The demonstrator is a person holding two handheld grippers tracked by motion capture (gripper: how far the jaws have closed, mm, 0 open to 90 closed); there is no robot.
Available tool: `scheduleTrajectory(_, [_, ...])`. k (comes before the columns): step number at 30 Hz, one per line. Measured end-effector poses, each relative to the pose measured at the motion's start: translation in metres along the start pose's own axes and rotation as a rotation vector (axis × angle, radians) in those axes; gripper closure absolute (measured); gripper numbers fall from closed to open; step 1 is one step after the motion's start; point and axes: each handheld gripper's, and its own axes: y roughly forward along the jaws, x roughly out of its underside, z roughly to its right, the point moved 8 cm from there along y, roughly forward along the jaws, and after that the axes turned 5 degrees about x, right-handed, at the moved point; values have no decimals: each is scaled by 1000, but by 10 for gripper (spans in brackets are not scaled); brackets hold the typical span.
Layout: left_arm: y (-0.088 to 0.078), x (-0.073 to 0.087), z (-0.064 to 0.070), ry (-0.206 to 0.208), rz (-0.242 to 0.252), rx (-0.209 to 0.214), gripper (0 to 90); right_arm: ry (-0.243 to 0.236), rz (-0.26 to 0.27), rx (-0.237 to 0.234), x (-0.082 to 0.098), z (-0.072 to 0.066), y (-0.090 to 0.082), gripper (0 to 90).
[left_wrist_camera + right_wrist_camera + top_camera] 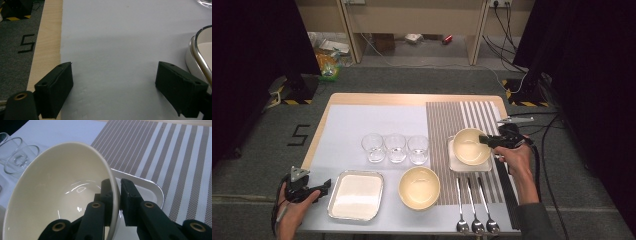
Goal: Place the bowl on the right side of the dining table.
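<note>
Here: two bowls (419,187), three glasses (395,147), three spoons (476,225).

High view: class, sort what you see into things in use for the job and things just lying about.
In use:
- right gripper, jaws clamped on the rim of the cream ceramic bowl
- white square plate beneath that bowl

Lying about:
- second cream bowl
- three clear glasses
- three metal spoons
- steel-rimmed rectangular tray
- left gripper, open
</note>
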Motion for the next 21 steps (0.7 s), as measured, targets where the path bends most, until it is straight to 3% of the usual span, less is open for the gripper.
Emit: scheduleTrajectory(21, [1,0,0,2,5,-4,137,42,-63,43,23,18,32,805])
